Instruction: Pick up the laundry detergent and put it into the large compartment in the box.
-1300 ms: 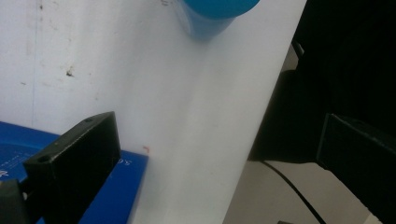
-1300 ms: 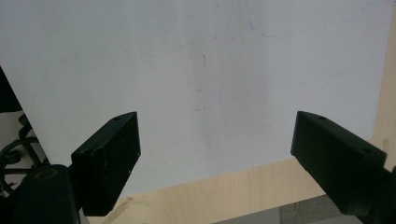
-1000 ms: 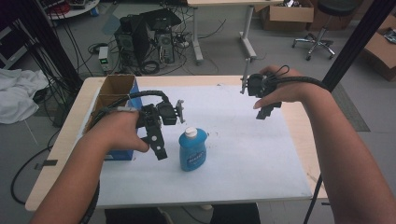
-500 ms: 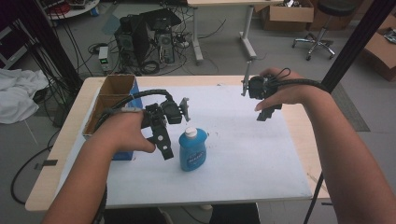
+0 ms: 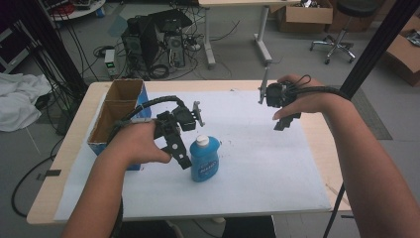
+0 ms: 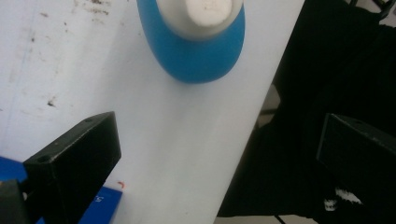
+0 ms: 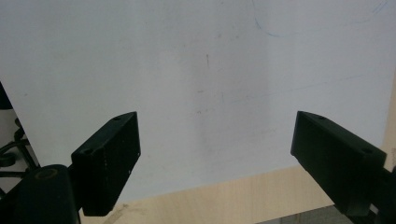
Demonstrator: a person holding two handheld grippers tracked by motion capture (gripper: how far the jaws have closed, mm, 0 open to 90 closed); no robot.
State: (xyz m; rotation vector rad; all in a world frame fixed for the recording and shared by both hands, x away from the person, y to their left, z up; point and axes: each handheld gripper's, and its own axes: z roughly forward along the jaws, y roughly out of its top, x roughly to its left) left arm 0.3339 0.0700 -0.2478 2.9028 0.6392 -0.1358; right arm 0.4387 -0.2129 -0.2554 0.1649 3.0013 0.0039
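A: where's the blue bottle (image 5: 204,159) sitting?

B: upright on the white sheet (image 5: 257,163) over the desk (image 5: 64,188), cardboard box (image 5: 117,106) at its 10 o'clock. We've got the left gripper (image 5: 184,159) just at the bottle's 9 o'clock, fingers apart, nothing between them.

A: and the right gripper (image 5: 283,121)?

B: at the bottle's 2 o'clock, well apart from it, fingers spread wide, empty.

Cardboard box (image 5: 115,106), perhaps empty; office chair (image 5: 341,29).

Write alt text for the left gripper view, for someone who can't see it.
A blue bottle with a white cap stands on a white sheet, seen from above, beyond the left claw, whose two black jaws are wide apart with nothing between them. The sheet's edge runs diagonally, with darkness beyond.
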